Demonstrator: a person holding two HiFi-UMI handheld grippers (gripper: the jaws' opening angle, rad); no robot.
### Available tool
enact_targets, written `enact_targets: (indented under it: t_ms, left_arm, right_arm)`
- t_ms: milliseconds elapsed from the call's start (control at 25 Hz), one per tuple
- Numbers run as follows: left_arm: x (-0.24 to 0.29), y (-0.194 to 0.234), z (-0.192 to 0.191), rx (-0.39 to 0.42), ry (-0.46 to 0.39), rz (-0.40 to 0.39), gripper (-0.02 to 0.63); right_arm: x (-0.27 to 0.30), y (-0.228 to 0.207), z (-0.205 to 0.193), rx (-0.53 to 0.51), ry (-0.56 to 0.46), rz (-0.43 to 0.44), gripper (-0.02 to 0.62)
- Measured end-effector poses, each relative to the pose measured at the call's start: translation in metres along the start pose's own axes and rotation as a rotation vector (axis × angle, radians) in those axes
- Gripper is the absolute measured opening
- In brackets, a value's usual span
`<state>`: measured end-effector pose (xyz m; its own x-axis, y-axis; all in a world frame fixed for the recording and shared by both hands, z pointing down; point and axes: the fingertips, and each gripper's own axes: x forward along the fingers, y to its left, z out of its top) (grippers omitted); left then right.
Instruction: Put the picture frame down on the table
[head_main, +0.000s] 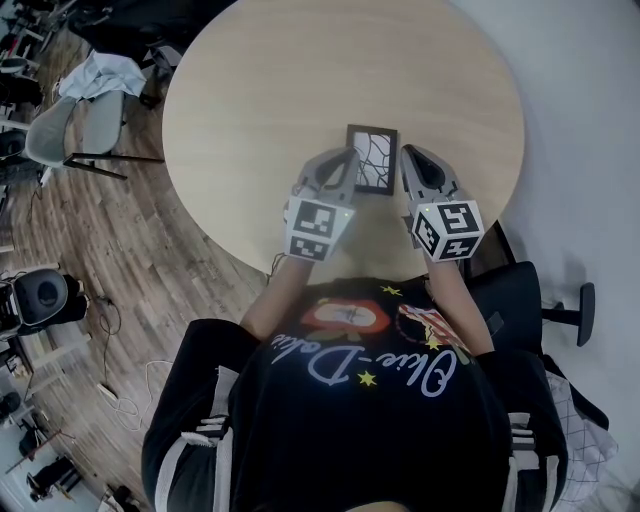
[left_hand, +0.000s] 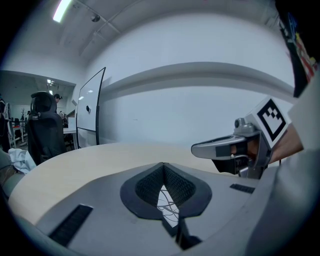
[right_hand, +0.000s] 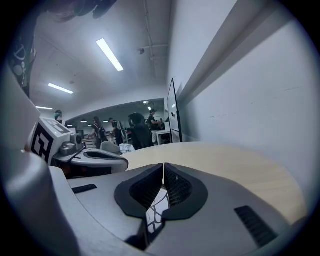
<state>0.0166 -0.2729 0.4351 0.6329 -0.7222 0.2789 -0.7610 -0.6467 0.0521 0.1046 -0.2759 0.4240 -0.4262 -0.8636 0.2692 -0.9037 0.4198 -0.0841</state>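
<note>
The picture frame (head_main: 371, 160), dark-edged with a white cracked-line picture, lies flat on the round wooden table (head_main: 260, 90), near its front edge. My left gripper (head_main: 350, 156) sits at the frame's left edge and my right gripper (head_main: 408, 152) just off its right edge. Both are shut, jaw tips touching, and neither grips the frame. In the left gripper view, part of the frame (left_hand: 167, 202) shows through the gap under the closed tips of the left gripper (left_hand: 163, 166). The right gripper view shows the frame (right_hand: 156, 212) the same way below the right gripper (right_hand: 163, 167).
A white wall runs along the table's right side (head_main: 580, 120). Grey chairs (head_main: 70, 130) stand on the wood floor to the left, and a black office chair (head_main: 520, 300) is behind me on the right. People and desks fill the far room (right_hand: 115, 132).
</note>
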Motion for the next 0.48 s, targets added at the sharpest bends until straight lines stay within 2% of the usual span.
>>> enact_targets:
  t_ms: [480]
  left_arm:
    - [-0.0045, -0.0011, 0.0015, -0.001, -0.001, 0.004, 0.002]
  right_arm:
    - [-0.0031, 0.0061, 0.0013, -0.004, 0.000, 0.005, 0.005]
